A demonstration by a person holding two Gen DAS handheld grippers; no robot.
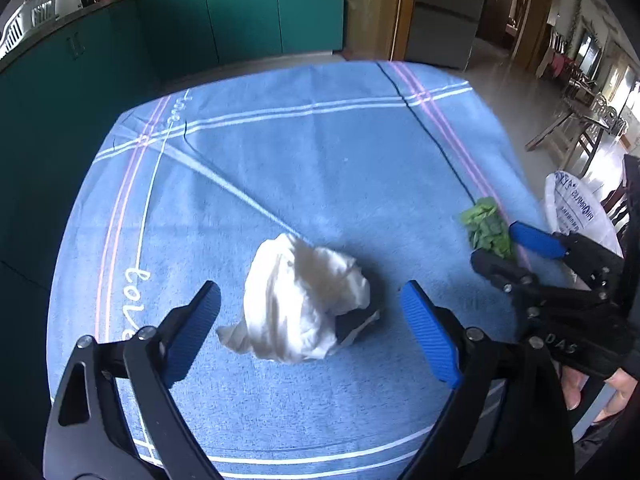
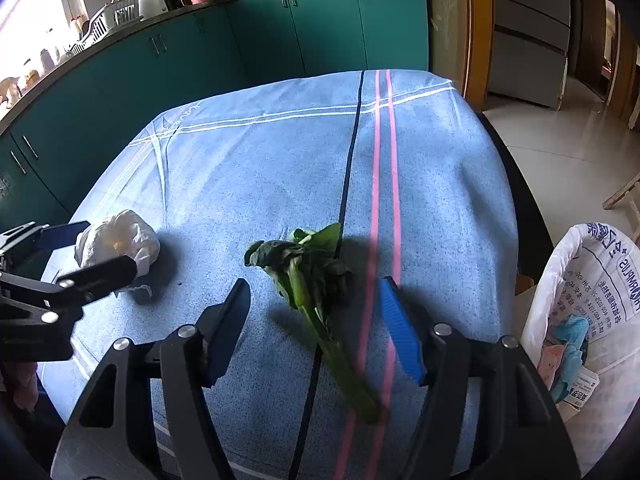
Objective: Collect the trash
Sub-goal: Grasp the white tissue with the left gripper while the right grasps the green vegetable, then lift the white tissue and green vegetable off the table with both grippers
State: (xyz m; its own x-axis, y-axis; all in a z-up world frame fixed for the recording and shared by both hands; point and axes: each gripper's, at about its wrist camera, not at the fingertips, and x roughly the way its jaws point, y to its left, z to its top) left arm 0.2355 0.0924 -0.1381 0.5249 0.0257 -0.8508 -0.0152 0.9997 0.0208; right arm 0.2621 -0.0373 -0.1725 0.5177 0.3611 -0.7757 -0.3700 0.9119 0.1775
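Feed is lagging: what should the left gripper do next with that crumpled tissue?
Probably ease the left gripper down and close. Its fingers stand open either side of the crumpled tissue without touching it, and the trash bag waits open beside the table.

Matt blue terry tablecloth [image 2: 260, 168]; crumpled white tissue [image 1: 300, 300], soft; limp leafy greens [image 2: 308, 276]; glossy white plastic bag [image 2: 600, 280]; ribbed blue pads [image 1: 430, 336]
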